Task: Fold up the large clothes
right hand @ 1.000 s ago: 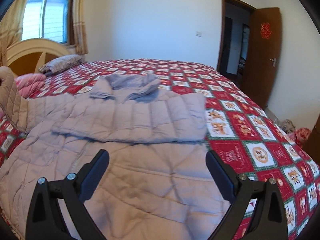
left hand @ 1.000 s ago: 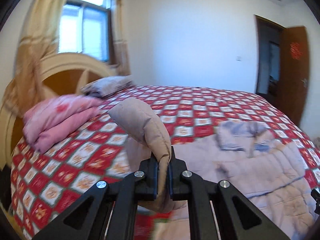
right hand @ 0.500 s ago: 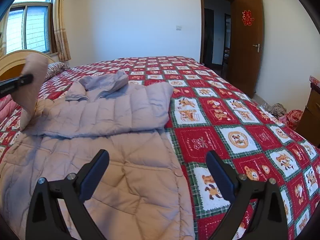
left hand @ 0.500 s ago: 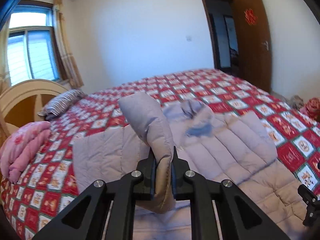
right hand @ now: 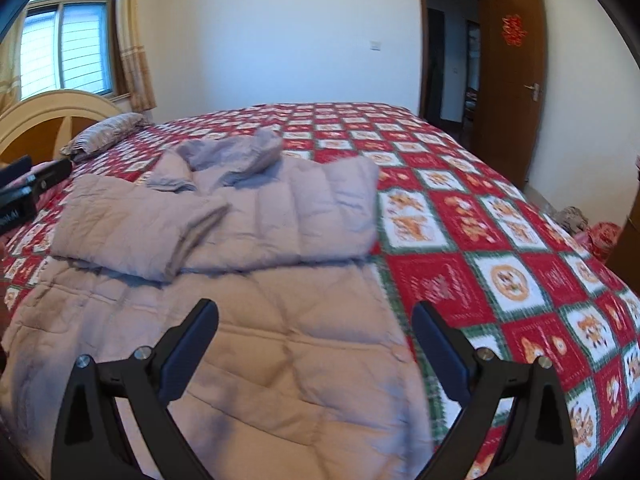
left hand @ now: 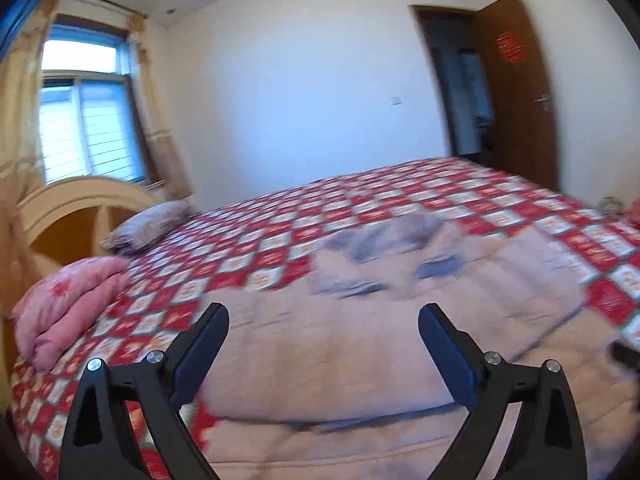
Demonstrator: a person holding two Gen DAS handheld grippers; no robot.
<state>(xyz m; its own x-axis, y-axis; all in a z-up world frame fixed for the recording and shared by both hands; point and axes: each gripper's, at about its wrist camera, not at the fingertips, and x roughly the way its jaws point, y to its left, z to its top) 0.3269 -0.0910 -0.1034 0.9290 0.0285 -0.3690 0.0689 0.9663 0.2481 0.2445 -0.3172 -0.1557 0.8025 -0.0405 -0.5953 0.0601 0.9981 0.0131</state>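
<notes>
A large pale mauve quilted coat lies spread on the bed, hood at the far end. Both sleeves are folded across its chest: the left one and the right one. In the left wrist view the coat is blurred. My left gripper is open and empty above the folded left sleeve. It shows at the left edge of the right wrist view. My right gripper is open and empty above the coat's lower body.
The bed has a red checked bedspread. A folded pink blanket and a grey pillow lie by the wooden headboard. A window is at the left, an open brown door at the right.
My left gripper opened and let go of the left sleeve, which now lies folded across the coat's chest. The right gripper stayed open and shifted slightly.
</notes>
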